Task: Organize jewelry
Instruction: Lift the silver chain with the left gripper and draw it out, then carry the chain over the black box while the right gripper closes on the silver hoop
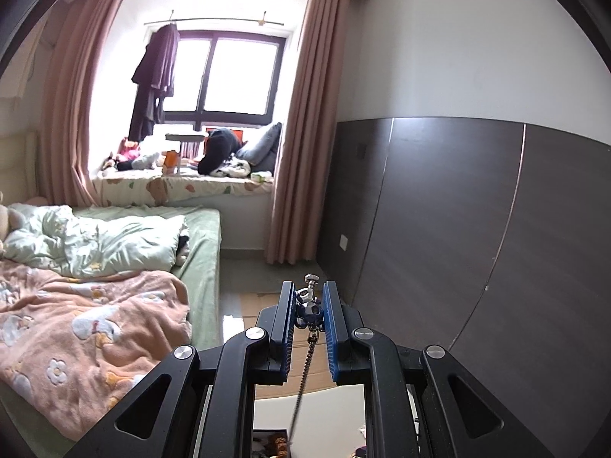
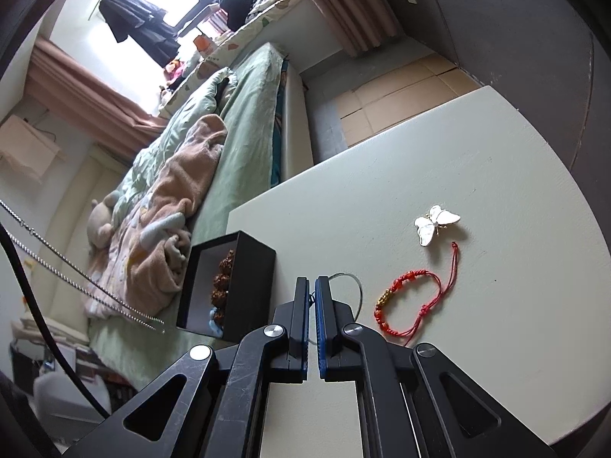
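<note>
My left gripper (image 1: 309, 307) is shut on a dark blue and silver pendant (image 1: 310, 311), held high above the table. Its silver chain (image 1: 303, 378) hangs down between the fingers and also shows in the right wrist view (image 2: 84, 282). My right gripper (image 2: 311, 299) is shut low over the white table (image 2: 439, 175), with a thin grey wire loop (image 2: 353, 286) at its tips; whether it grips the loop I cannot tell. A black jewelry box (image 2: 229, 286) holding brown beads (image 2: 225, 286) stands at the table's left edge. A white butterfly brooch (image 2: 435, 223) and a red braided bracelet (image 2: 404, 301) lie to the right.
A bed (image 2: 214, 160) with green and pink bedding runs along the table's left side. Flattened cardboard (image 2: 401, 91) lies on the floor beyond the table. A grey panelled wall (image 1: 477, 210) is on the right. The box's top also shows below the left gripper (image 1: 269, 442).
</note>
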Available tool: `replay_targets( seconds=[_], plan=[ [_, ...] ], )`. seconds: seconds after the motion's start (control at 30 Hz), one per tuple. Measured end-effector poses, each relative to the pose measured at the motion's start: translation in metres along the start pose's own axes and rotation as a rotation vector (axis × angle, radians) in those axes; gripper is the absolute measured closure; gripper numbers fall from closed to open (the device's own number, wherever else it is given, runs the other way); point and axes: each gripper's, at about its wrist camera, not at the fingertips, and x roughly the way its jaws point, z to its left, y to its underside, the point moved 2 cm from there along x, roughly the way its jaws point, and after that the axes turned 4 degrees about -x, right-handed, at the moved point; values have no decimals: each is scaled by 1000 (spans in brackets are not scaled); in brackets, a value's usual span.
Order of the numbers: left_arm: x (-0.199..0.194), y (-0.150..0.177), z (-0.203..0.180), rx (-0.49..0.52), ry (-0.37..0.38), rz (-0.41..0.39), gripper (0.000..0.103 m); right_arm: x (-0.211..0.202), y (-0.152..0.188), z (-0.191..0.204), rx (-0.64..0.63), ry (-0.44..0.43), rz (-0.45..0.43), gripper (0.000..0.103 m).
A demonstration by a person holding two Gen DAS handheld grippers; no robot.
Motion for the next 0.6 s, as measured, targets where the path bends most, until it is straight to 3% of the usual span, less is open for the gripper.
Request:
replay_targets(
  seconds=[0.33,0.5,0.6],
  plan=[
    [18,16,19,-43,-17,28,88,-1,1,0,-18,4,5,98],
    [29,29,27,-59,-20,48,88,22,5,3,-29,23,98,97],
    [40,42,34,-83,-18,78,88,41,5,1,-7,14,149,92]
  ],
)
